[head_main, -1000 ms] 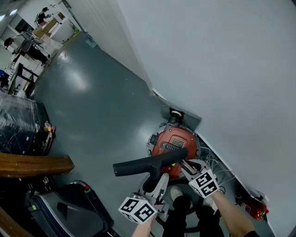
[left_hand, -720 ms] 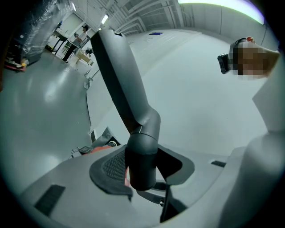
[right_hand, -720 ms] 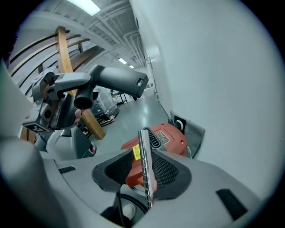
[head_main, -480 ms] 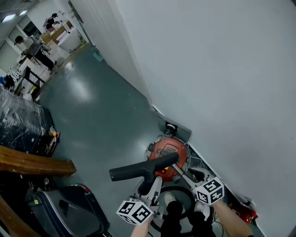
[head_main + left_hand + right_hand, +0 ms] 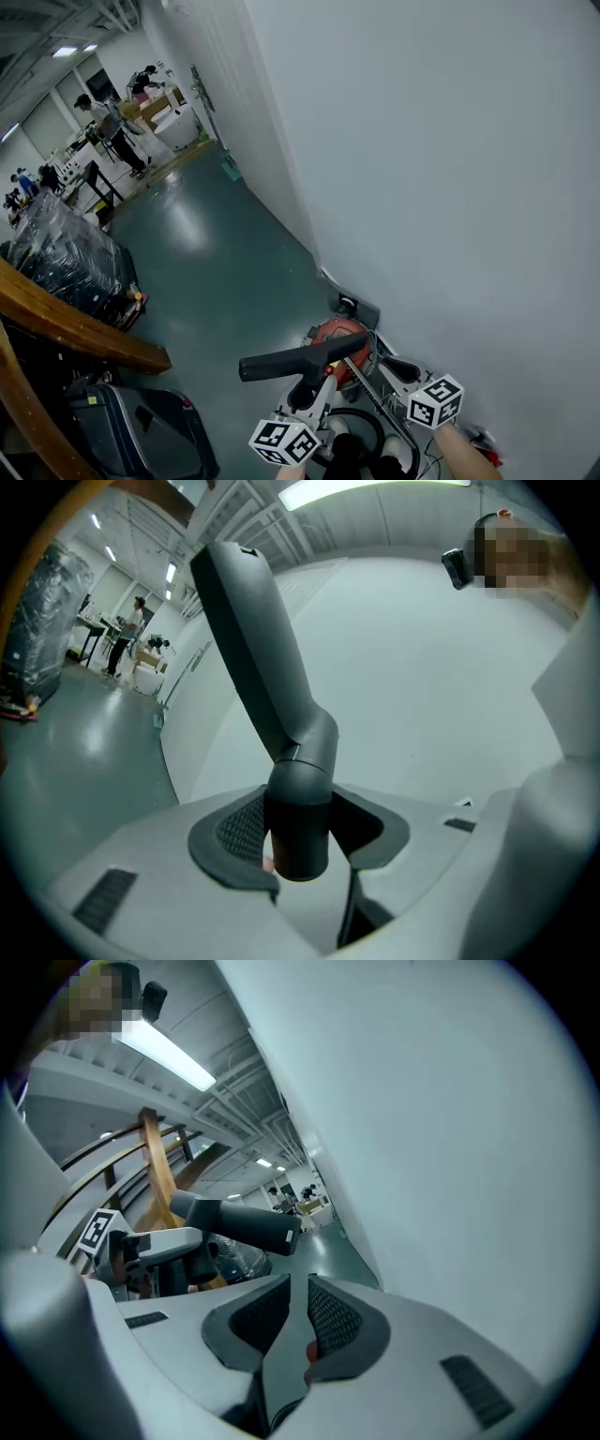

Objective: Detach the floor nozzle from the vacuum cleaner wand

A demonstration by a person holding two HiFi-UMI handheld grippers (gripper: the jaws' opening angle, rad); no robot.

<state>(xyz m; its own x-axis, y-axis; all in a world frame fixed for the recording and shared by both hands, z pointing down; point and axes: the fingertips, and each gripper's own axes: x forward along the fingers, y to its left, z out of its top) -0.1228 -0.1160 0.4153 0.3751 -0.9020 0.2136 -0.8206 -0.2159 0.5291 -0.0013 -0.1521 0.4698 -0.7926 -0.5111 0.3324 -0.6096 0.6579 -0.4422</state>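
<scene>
The black T-shaped floor nozzle (image 5: 302, 359) is up in the air, apart from the rest of the vacuum. My left gripper (image 5: 309, 389) is shut on its round neck (image 5: 298, 827), which fills the gap between the pads; the nozzle head (image 5: 253, 639) points up and left. My right gripper (image 5: 389, 366) is beside it to the right, its jaws closing to a narrow gap (image 5: 298, 1321) with nothing between them. The right gripper view also shows the nozzle (image 5: 239, 1222) and the left gripper (image 5: 155, 1246). The red vacuum body (image 5: 339, 336) sits on the floor below, with a thin rod (image 5: 380, 403), perhaps the wand, across it.
A white wall (image 5: 450, 187) runs close along the right. A black hose loop (image 5: 361, 422) and the person's shoes (image 5: 349, 452) lie underneath. A wooden rail (image 5: 75, 328), a dark case (image 5: 141, 431) and a wrapped pallet (image 5: 66, 253) stand left. People (image 5: 103, 117) work far down the grey floor (image 5: 225, 272).
Both grippers have risen with the nozzle still in the left one. The vacuum body now looks smaller and lower. The right gripper has drawn away from the vacuum.
</scene>
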